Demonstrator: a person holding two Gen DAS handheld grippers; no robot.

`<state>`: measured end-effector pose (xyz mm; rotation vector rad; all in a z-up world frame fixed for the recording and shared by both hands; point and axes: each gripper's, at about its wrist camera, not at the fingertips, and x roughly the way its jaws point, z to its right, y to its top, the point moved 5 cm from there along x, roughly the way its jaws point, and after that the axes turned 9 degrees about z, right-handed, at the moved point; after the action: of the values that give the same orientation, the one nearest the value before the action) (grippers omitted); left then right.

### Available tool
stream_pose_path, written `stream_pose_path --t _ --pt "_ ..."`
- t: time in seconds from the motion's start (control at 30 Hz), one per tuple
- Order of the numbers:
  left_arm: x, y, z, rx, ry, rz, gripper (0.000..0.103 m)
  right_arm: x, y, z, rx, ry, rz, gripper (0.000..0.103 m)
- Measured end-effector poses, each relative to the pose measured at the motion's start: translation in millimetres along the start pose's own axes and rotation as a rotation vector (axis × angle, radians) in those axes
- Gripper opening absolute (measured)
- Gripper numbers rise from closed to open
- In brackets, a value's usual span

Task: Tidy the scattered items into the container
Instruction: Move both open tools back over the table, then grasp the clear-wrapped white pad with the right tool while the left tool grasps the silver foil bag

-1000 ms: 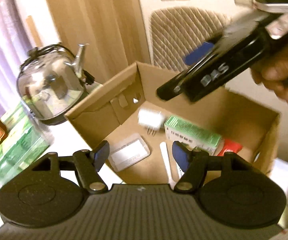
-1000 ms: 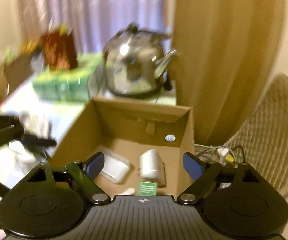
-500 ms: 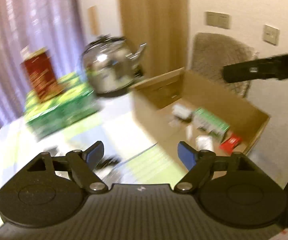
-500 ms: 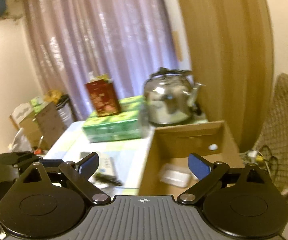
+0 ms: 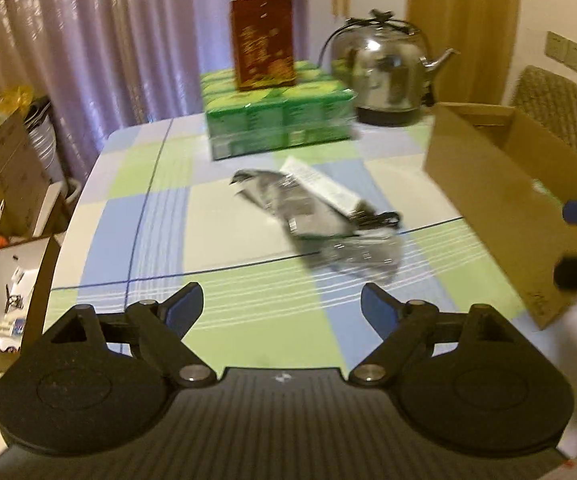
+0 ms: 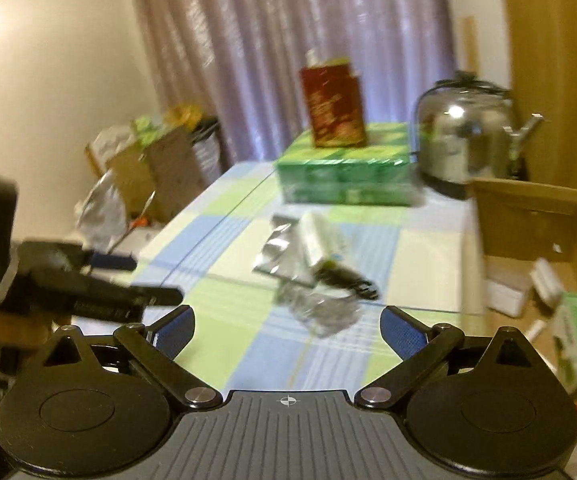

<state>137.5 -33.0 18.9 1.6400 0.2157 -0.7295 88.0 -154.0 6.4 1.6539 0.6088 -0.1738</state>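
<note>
Both my left gripper (image 5: 282, 304) and right gripper (image 6: 287, 328) gape wide and empty; the brown cardboard box (image 6: 536, 216) holds several items, while crinkled silver foil packets (image 5: 320, 216) lie on the checked tablecloth (image 5: 160, 200).

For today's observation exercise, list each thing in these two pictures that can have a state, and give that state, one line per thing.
Left gripper: open, empty.
Right gripper: open, empty.
Cardboard box: open-topped, items inside.
Silver foil packets: lying flat on the table, outside the box.
White packet: resting on the foil packets.
Black cable: loose beside the packets.
Kettle: upright, lid on.
Red carton: upright on the green pack.
</note>
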Motion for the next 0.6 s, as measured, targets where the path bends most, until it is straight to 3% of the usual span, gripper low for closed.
stream_pose_path --t 0.23,0.4,0.6 --pt "30 0 -19 -0.065 -0.026 -0.008 0.083 54 -26 -5 -0.033 0.016 -0.087 0.097" --pt "53 9 -24 -0.111 -0.046 -0.009 0.083 89 -30 10 0.018 -0.001 -0.108 0.097" --pt "68 15 -22 -0.075 -0.058 -0.008 0.083 126 -32 33 0.032 -0.059 -0.12 0.097"
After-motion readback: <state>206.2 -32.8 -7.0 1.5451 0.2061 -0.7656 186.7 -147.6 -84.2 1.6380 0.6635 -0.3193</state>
